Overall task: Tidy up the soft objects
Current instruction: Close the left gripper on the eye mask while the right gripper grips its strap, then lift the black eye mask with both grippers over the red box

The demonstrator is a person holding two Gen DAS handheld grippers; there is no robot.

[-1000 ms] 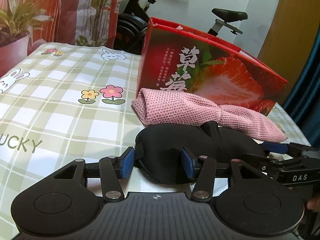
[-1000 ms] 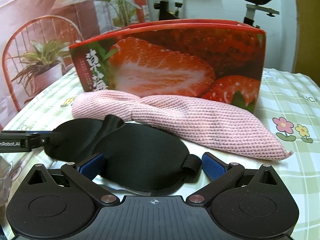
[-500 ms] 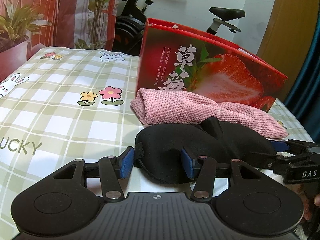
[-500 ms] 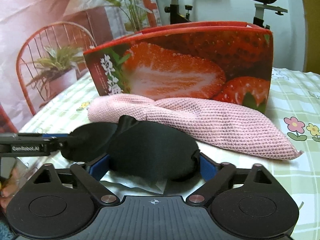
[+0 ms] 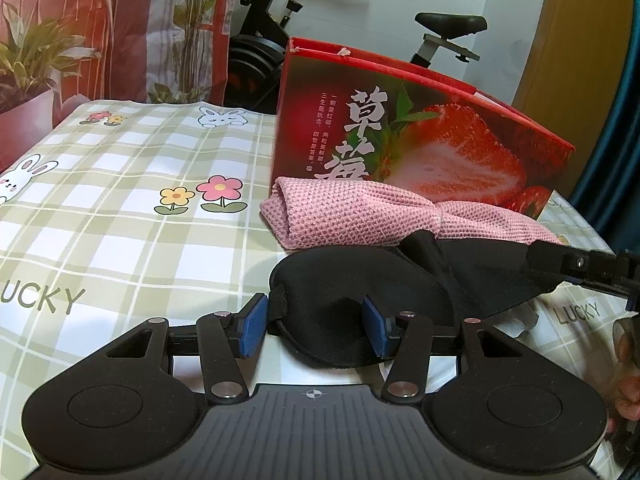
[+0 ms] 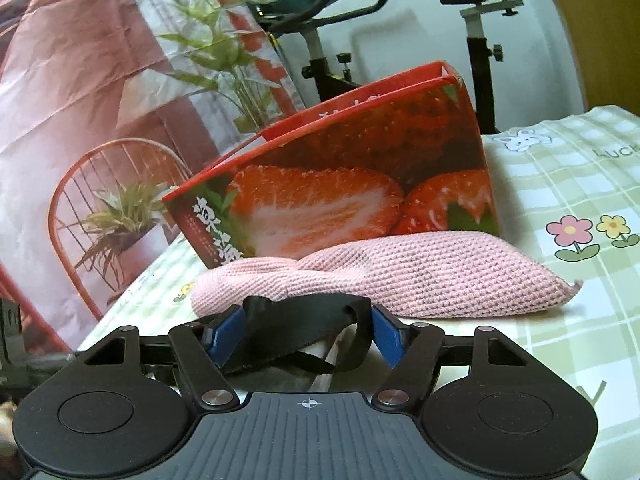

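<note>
A black sleep mask point(image 5: 360, 280) lies across the checked tablecloth, in front of a rolled pink knitted towel point(image 5: 360, 216). My left gripper point(image 5: 314, 326) is shut on the mask's left end, blue pads pressing both sides. My right gripper point(image 6: 304, 334) is closing its jaws on the other end of the mask point(image 6: 300, 320), which bunches up between the pads. Its fingers point(image 5: 580, 268) reach in from the right in the left wrist view, holding that end slightly raised. The pink towel point(image 6: 420, 276) rests against a red strawberry box point(image 6: 340, 184).
The strawberry box point(image 5: 420, 140) stands open-topped just behind the towel. The tablecloth point(image 5: 120, 200) stretches away to the left. An exercise bike point(image 5: 280, 12) and a potted plant point(image 5: 24, 120) stand beyond the table. A person's hand point(image 5: 628, 380) shows at the right edge.
The right gripper's jaws narrowed from wide open around the mask's end until the mask bunched between the pads, and it rolled and shifted sideways. The left gripper held still on the mask.
</note>
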